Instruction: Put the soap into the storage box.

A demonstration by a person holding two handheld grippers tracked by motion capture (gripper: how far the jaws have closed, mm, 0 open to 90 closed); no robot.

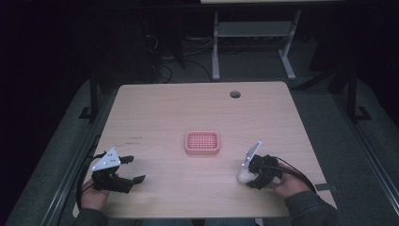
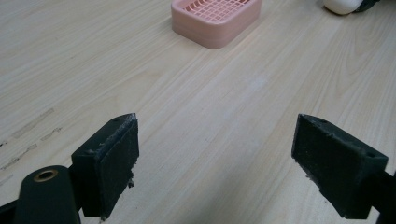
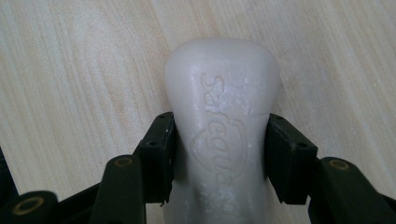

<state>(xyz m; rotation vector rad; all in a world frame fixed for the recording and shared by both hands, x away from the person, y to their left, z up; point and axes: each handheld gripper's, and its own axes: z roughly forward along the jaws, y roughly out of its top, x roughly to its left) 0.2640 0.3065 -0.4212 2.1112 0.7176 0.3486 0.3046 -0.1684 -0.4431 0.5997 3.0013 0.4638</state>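
Observation:
A pink soap dish with a grid top sits at the middle of the wooden table; in the left gripper view the soap dish lies ahead at the top. My right gripper near the table's front right is shut on a white bar of soap. In the right gripper view the soap bar, with embossed lettering, is pinched between both pads over the tabletop. My left gripper rests at the front left, open, with bare wood between its pads.
A round cable hole is in the table's far right part. Another desk's white legs stand on the floor beyond. A white rounded edge of the soap shows at the top right of the left gripper view.

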